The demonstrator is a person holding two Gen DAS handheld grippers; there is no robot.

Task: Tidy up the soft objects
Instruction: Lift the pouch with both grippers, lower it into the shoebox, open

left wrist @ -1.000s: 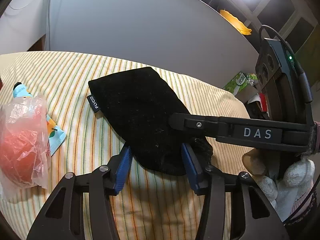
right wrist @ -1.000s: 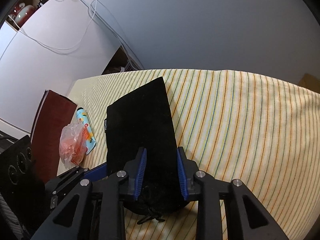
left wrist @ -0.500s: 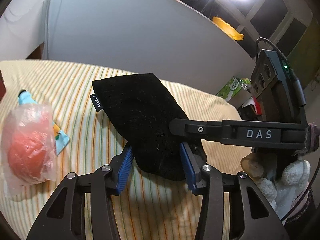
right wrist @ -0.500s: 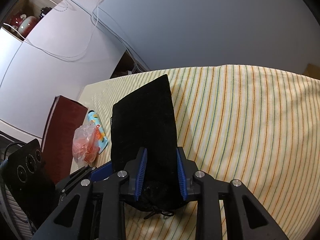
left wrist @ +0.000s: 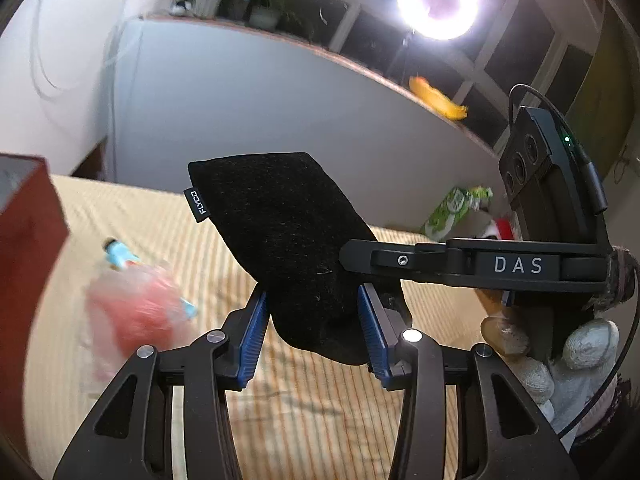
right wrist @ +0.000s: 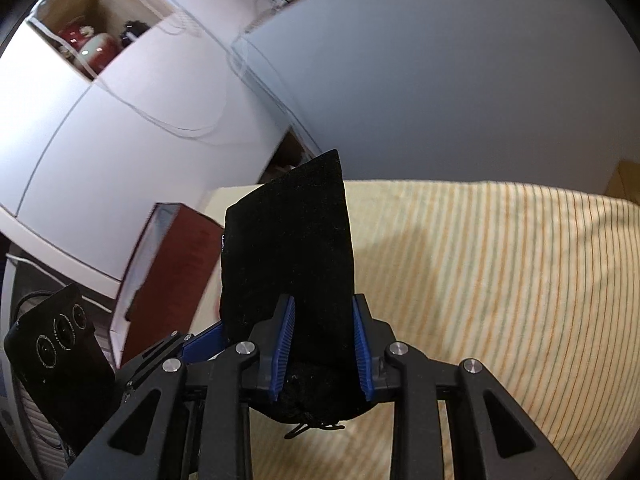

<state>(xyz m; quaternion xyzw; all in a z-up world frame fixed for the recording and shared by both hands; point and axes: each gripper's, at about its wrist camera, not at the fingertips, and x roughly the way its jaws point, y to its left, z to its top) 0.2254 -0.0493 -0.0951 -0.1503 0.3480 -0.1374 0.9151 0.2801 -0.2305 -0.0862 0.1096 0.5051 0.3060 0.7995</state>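
A black velvet drawstring pouch with a small side label is held up in the air above the striped cloth. My left gripper is shut on its lower end. My right gripper is shut on the same end from the other side; the pouch stands up between its blue pads and its drawstring hangs below. The right gripper's body shows in the left wrist view, held by a gloved hand.
A red ball in a clear plastic bag and a light blue packet lie on the cloth at left, blurred. A dark red box stands at the left edge. A grey wall is behind.
Both grippers have lifted the pouch off the cloth and tilted upward; the pouch now stands clear of the surface and the views show more wall and ceiling.
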